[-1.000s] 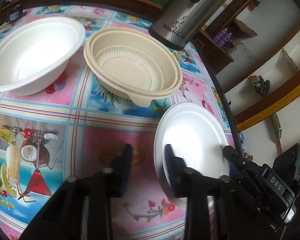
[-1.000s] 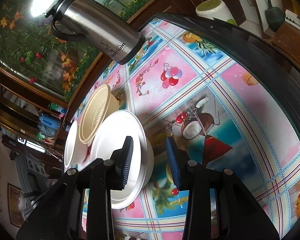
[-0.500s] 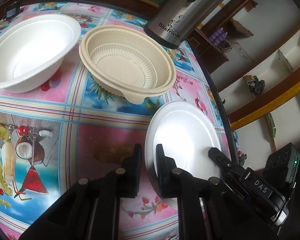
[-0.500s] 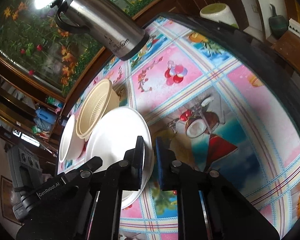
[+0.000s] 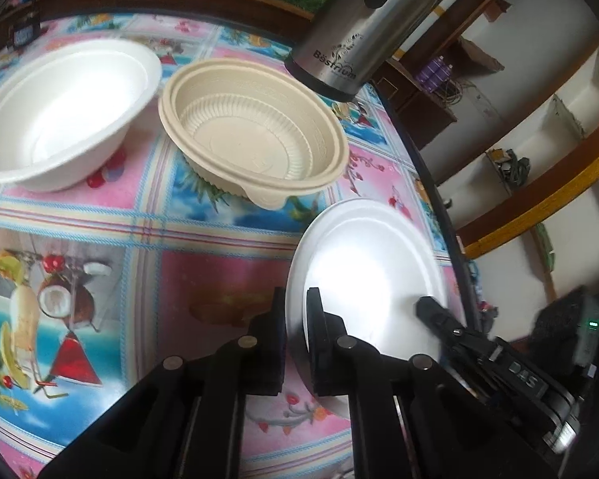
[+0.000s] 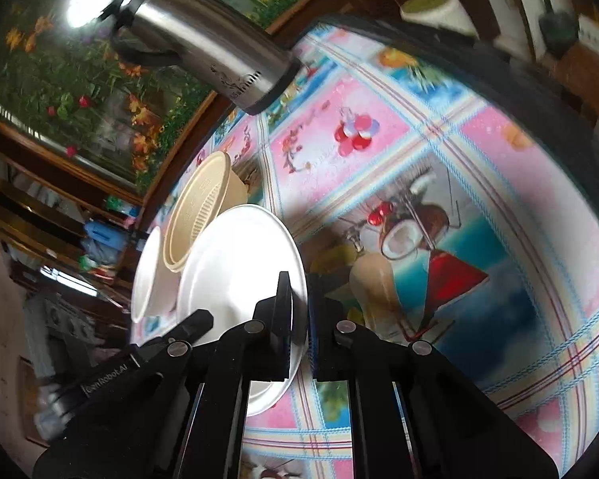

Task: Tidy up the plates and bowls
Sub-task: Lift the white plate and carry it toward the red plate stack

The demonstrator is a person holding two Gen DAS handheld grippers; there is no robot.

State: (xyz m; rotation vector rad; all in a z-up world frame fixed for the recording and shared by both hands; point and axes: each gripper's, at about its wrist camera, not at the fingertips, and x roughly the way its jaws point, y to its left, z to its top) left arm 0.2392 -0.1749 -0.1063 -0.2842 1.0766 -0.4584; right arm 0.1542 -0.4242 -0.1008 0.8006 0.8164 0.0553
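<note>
Fingers of left gripper (image 5: 295, 311) and right gripper (image 6: 299, 311), both angled downward, pinch opposite rims of white plate (image 5: 371, 263).

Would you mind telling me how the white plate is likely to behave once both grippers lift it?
The white plate looks thin and foam-like, so it is probably very light. Pinched only at opposite rims by the left gripper and right gripper, it may flex. Its smooth, glossy face suggests it might slip.
</note>
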